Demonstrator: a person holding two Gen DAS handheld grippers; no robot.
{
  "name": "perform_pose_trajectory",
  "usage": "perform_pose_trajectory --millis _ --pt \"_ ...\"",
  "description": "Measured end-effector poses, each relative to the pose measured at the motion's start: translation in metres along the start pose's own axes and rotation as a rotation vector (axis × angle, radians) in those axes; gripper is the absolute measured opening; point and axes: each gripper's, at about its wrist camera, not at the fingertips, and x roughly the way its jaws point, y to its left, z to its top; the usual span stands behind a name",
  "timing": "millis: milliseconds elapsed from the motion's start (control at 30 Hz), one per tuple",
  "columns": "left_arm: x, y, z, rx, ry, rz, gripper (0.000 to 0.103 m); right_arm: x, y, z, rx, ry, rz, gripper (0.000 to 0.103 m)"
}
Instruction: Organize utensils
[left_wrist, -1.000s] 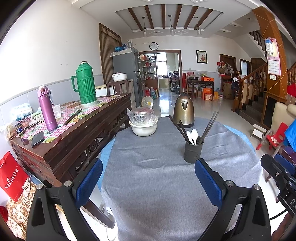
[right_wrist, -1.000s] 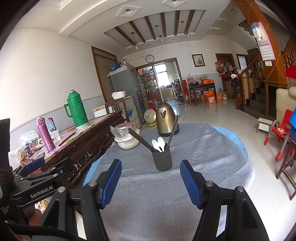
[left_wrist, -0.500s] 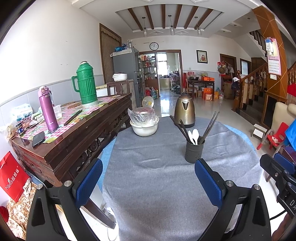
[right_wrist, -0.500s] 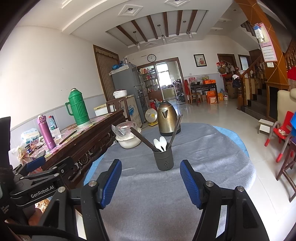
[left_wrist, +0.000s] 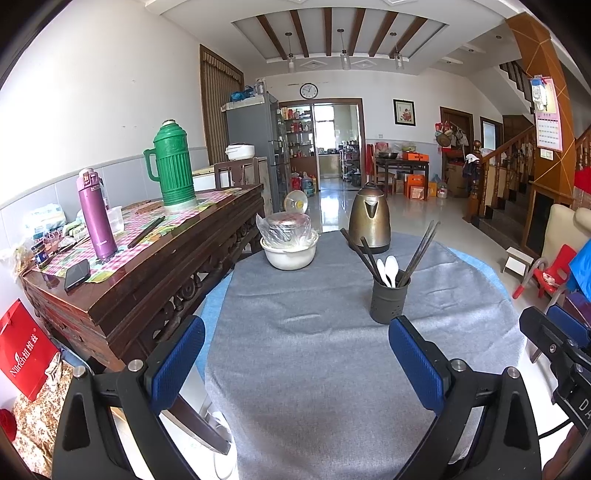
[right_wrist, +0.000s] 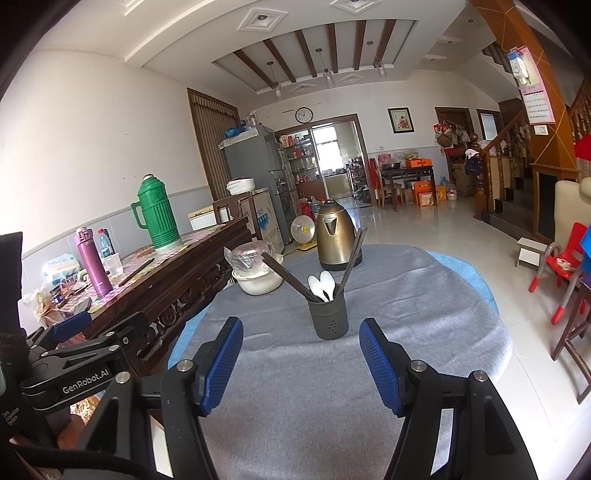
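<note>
A dark cylindrical utensil holder (left_wrist: 388, 300) (right_wrist: 328, 316) stands upright on the round table's grey cloth (left_wrist: 314, 354). Dark chopsticks (left_wrist: 361, 254) (right_wrist: 284, 273) and two white spoons (left_wrist: 388, 269) (right_wrist: 322, 284) stick out of it. My left gripper (left_wrist: 295, 362) hovers open over the cloth, short of the holder, which is off its right finger. My right gripper (right_wrist: 301, 360) is open too, with the holder just beyond and between its blue pads (right_wrist: 380, 365). Nothing is held in either one. The left gripper's body (right_wrist: 74, 365) shows at the left of the right wrist view.
A bronze electric kettle (left_wrist: 369, 218) and a white bowl with a plastic-wrapped pot (left_wrist: 290, 240) sit at the table's far side. A wooden sideboard (left_wrist: 140, 280) on the left carries a green thermos (left_wrist: 171, 164), a purple bottle (left_wrist: 96, 221) and a phone (left_wrist: 77, 274). Red chair (right_wrist: 565, 266) at right.
</note>
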Motion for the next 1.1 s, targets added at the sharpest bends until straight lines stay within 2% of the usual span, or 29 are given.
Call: perform_pose_trajectory --millis 833,1000,1100 --pt "0.009 0.002 0.0 0.011 0.012 0.012 0.1 0.009 0.003 0.007 -0.015 0.006 0.015 0.069" --pt "0.025 0.001 0.004 0.009 0.016 0.001 0.1 0.024 -0.001 0.016 -0.024 0.004 0.013 0.069" --pt "0.054 -0.004 0.001 0.006 0.074 -0.053 0.1 0.045 -0.013 0.016 -0.032 0.026 -0.02 0.07"
